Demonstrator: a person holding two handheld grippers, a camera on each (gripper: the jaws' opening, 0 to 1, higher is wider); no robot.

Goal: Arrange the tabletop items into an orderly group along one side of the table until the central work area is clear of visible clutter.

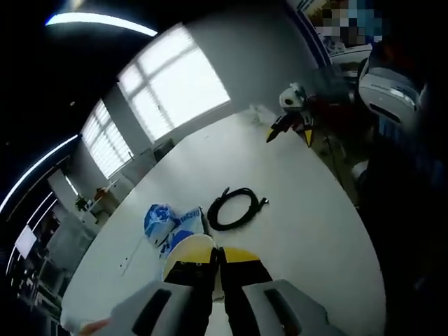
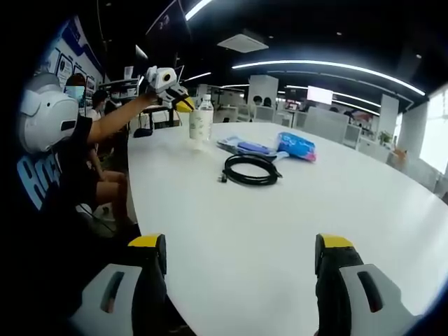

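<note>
white and broad, the table (image 2: 294,231) runs out into a bright open office with strip lights overhead. seen in the left gripper view, the left gripper (image 1: 217,260) has its yellow-tipped jaws pressed together; a pale rounded shape sits right at the tips, but i cannot tell whether it is pinched. in the right gripper view that same gripper is raised beside the top of a clear water bottle (image 2: 200,120), so it may be gripping the cap. the right gripper (image 2: 241,253) hangs low over the near table edge, jaws spread wide with nothing between them. further out lie a coiled black cable (image 2: 250,170), a flat blue packet (image 2: 246,147) and a blue and white bag (image 2: 296,146), loosely grouped near the bottle. judging by this, the bottle is the item in hand. next it needs setting upright at the chosen side, then the free claw must reach well forward for the cable.
</note>
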